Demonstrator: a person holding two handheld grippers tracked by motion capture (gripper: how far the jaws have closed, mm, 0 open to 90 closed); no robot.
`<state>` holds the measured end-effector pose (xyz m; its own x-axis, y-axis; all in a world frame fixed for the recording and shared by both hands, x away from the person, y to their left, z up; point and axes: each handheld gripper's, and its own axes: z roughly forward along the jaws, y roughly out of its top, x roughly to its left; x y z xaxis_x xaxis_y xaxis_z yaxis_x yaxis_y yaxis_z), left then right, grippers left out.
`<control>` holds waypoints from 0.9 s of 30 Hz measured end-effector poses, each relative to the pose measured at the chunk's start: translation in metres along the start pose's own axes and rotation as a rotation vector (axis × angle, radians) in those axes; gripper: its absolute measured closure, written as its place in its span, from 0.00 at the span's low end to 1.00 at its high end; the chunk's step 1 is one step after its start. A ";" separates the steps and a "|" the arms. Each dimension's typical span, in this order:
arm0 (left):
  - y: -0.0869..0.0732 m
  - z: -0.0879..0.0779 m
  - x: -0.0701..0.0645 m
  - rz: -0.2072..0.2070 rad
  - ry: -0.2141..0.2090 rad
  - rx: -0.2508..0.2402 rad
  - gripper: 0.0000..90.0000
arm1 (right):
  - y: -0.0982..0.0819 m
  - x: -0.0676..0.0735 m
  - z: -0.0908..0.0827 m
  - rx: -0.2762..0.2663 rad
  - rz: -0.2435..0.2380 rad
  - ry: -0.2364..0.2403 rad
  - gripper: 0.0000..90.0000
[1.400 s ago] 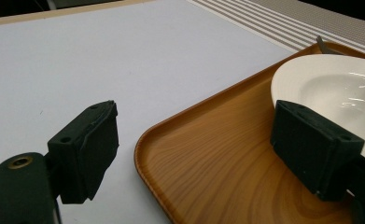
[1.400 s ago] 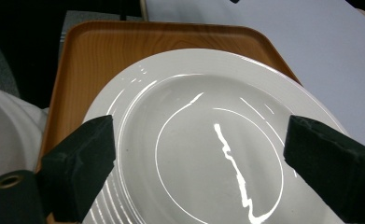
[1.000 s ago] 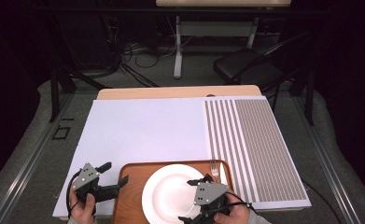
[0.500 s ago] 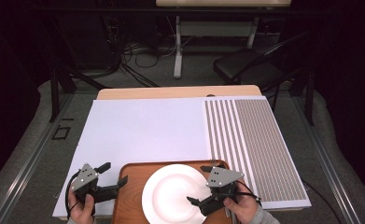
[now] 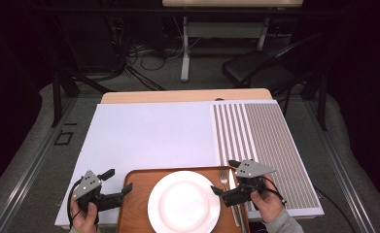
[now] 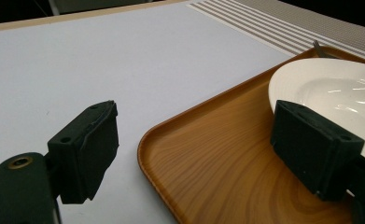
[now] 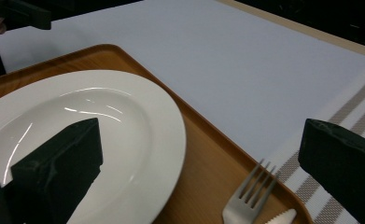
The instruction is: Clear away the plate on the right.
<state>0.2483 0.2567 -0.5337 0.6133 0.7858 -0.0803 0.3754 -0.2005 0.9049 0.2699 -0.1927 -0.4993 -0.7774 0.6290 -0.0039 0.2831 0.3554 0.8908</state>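
Glossy round white plate sits centred on wood-grain tray; steel fork beside it. Left gripper straddles tray's left rim, jaws spread. Right gripper hovers over fork, jaws wide.

Black claws, grey three-cornered top plates (screwed), black cables, grey sleeve

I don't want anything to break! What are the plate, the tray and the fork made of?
The plate looks like glazed white ceramic: it shines with bright glints. The tray shows wood grain, perhaps printed on plastic. The fork looks like dull grey metal.
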 end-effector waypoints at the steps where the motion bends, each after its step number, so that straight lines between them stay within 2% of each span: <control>1: 0.000 0.000 0.000 0.000 0.000 0.000 0.17 | -0.001 -0.003 -0.002 -0.001 0.003 -0.008 0.00; 11: 0.000 -0.001 0.000 0.000 0.007 0.000 0.17 | -0.011 -0.028 -0.026 -0.010 0.066 -0.115 0.00; 17: 0.000 -0.001 0.000 -0.001 0.008 -0.001 0.17 | -0.017 -0.037 -0.039 -0.009 0.094 -0.155 0.00; 27: 0.000 -0.002 0.000 0.001 0.012 -0.002 0.17 | -0.038 -0.052 -0.057 -0.002 0.148 -0.210 0.00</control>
<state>0.2468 0.2574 -0.5325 0.6052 0.7926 -0.0747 0.3735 -0.1999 0.9058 0.2679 -0.2784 -0.5077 -0.5935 0.8042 0.0325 0.3842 0.2475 0.8894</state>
